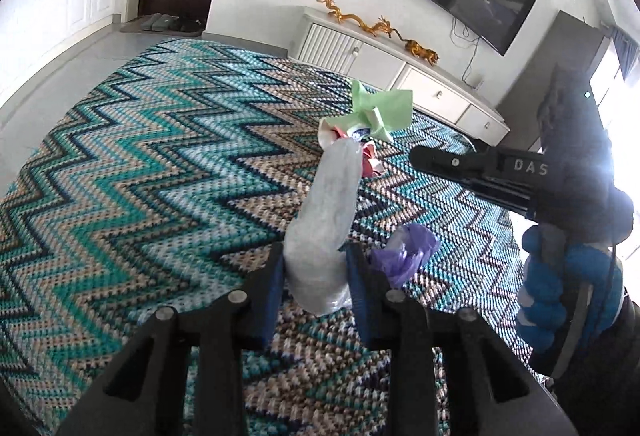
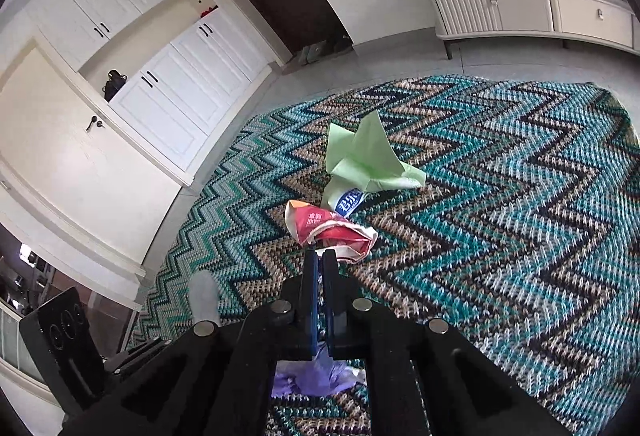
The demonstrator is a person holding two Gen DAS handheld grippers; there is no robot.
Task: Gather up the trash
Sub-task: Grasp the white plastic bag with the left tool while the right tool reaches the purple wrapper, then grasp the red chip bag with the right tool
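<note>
Gripping a white plastic wrapper [image 1: 324, 228], my left tool [image 1: 314, 276] is clamped on its lower end, holding it up over the zigzag-patterned surface [image 1: 140, 156]. My right tool [image 2: 319, 260] is pinched fully together at the near edge of a red snack packet [image 2: 332, 232]; whether it has the edge I cannot tell. A purple scrap [image 1: 404, 252] lies just beside the left tool. Farther off sits crumpled green paper [image 2: 368, 164]. I judge collection is underway; next, lift clear and find a bin, none visible.
</note>
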